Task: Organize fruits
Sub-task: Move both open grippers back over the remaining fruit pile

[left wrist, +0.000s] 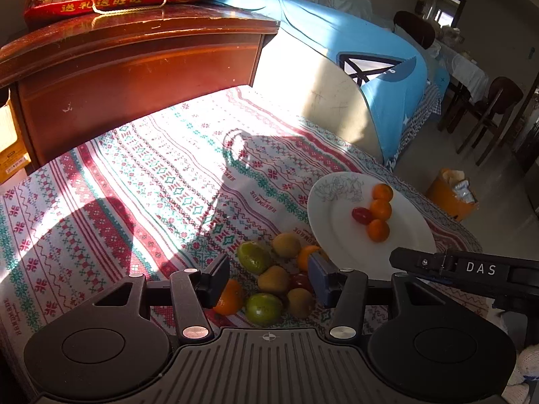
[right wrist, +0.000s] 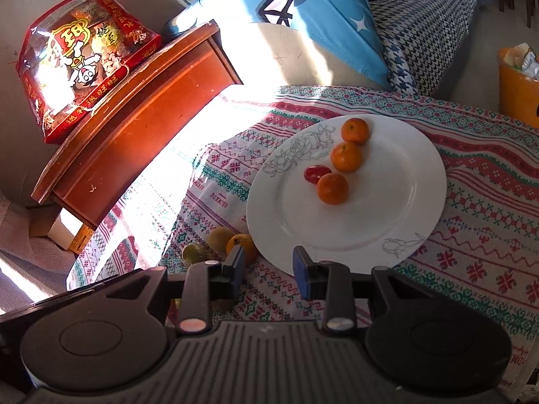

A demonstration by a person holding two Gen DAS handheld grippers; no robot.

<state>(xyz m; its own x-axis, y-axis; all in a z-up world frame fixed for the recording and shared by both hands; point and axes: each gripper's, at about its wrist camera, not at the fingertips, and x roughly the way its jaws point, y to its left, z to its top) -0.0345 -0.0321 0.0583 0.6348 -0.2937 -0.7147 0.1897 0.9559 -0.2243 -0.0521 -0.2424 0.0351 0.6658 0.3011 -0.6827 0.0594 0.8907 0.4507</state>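
White plate [right wrist: 387,208] at frame centre on patterned cloth [right wrist: 478,235]: three oranges [right wrist: 346,156] in a row, one red tomato [right wrist: 316,173] touching. Loose fruit pile [left wrist: 269,279] lower centre. Left gripper [left wrist: 269,281] angled down over pile, jaws apart, empty. Right gripper [right wrist: 268,271] at plate's near rim, jaws apart, empty.

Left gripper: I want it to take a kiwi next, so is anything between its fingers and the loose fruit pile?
Nothing visible blocks it. The left gripper hangs open and empty over the fruit pile on the patterned cloth. The white plate lies just right of the pile; the right gripper, also empty, hovers at the plate's near rim.
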